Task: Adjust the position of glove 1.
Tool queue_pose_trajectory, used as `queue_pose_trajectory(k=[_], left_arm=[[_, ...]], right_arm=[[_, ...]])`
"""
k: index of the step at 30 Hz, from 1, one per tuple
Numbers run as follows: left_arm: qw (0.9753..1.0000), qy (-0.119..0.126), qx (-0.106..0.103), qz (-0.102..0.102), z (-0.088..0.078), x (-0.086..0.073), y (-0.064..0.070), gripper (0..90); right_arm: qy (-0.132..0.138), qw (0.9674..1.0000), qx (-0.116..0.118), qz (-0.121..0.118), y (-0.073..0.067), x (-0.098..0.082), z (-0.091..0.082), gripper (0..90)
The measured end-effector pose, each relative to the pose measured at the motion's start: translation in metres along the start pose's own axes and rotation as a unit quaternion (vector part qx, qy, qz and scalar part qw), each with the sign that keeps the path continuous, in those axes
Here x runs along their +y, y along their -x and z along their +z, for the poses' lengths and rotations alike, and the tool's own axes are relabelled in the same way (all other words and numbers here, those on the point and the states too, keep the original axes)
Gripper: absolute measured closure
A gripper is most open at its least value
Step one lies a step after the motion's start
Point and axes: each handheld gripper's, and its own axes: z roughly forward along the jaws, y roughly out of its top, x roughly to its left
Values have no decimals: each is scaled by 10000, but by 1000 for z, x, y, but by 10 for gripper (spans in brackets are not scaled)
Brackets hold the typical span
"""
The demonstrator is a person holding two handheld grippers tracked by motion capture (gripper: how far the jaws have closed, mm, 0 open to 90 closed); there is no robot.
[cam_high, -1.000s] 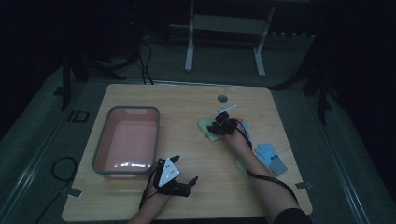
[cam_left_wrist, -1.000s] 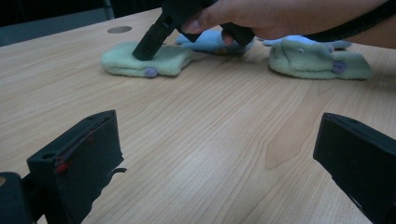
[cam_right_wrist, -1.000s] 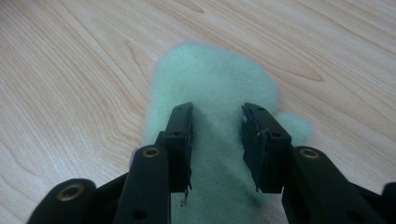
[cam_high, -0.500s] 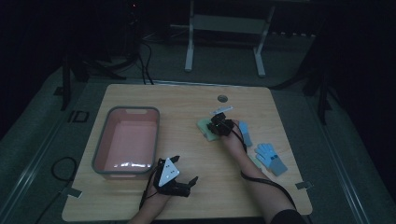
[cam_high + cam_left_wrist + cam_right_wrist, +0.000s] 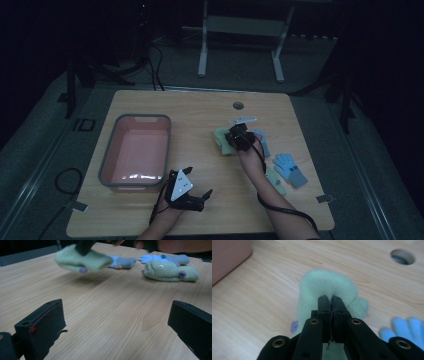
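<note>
My right gripper (image 5: 331, 298) is shut on a pale green glove (image 5: 329, 287), which hangs from its jaws just above the wood. From the high view this gripper (image 5: 237, 136) and the green glove (image 5: 222, 141) are at the table's middle right. The left gripper view shows that lifted glove (image 5: 82, 261) clear of the table. My left gripper (image 5: 117, 315) stands open with nothing between its jaws, and in the high view the left gripper (image 5: 198, 182) rests near the front edge.
A pink bin (image 5: 112, 155) stands at the left. A second green glove (image 5: 170, 271) and two blue gloves (image 5: 290, 169) (image 5: 261, 141) lie to the right of my right hand. A round hole (image 5: 238, 105) is in the table's far side.
My right gripper has shut on the green glove and lifted it a little off the table, drawing it slightly nearer. The left gripper has stayed where it was.
</note>
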Motion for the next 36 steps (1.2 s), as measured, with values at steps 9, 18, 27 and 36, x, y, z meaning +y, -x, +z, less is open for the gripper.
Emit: queue_pose_trajectory(k=[9, 18, 27, 36], left_arm=[[10000, -11, 27, 45, 0, 0, 1, 13], [9999, -19, 48, 123, 1, 0, 3, 13], [9999, 6, 42, 136, 0, 0, 4, 13], [9999, 24, 19, 118, 0, 0, 4, 13]], right_arm=[[520, 9977, -35, 438, -25, -22, -51, 875], [556, 9950, -221, 796, -48, -63, -72, 874], [541, 9915, -487, 1076, -66, -101, -73, 874], [276, 9899, -598, 1252, -66, -119, -52, 866]])
